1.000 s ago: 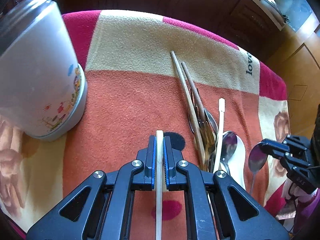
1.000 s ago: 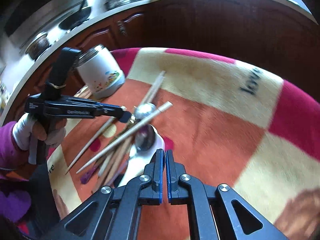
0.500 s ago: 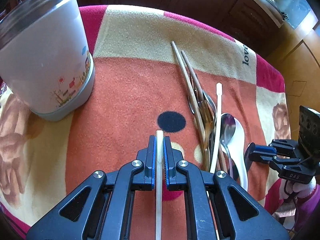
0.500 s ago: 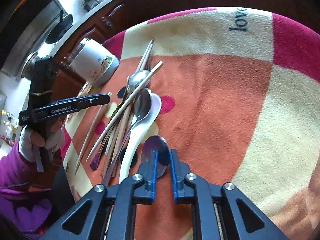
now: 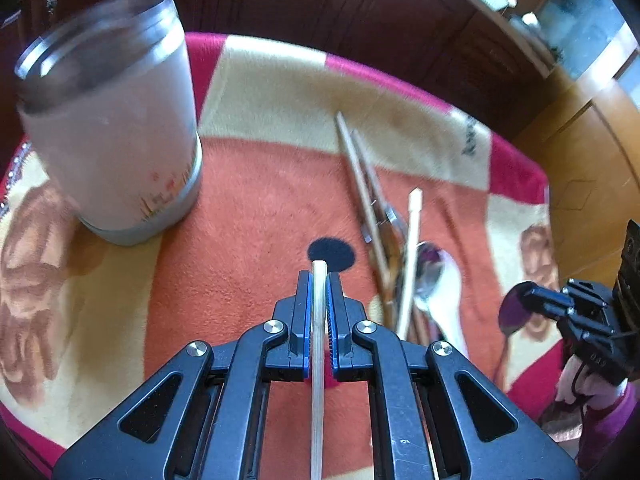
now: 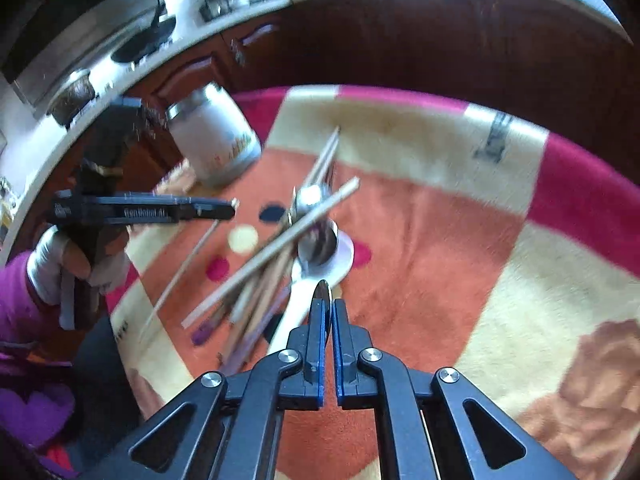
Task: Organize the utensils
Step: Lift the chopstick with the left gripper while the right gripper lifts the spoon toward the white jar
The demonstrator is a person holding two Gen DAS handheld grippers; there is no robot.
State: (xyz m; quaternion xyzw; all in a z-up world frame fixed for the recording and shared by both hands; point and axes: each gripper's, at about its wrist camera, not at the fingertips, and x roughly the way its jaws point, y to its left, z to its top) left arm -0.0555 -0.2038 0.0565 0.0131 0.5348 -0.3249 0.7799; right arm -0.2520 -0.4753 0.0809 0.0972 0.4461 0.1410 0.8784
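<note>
My left gripper is shut on a pale chopstick and holds it above the blanket, to the right of the white canister. My right gripper is shut on a metal spoon, seen edge-on between the pads; its bowl shows in the left wrist view. A pile of chopsticks, forks and spoons lies on the blanket, with a white ceramic spoon under a metal one. The left gripper and the canister also show in the right wrist view.
A red, orange and cream blanket covers the table. Dark wooden cabinets stand behind it. A counter with a stove lies at the far left. The person's gloved hand holds the left gripper.
My left gripper has moved with its chopstick closer to the canister. My right gripper has lifted and turned, so the spoon now shows edge-on.
</note>
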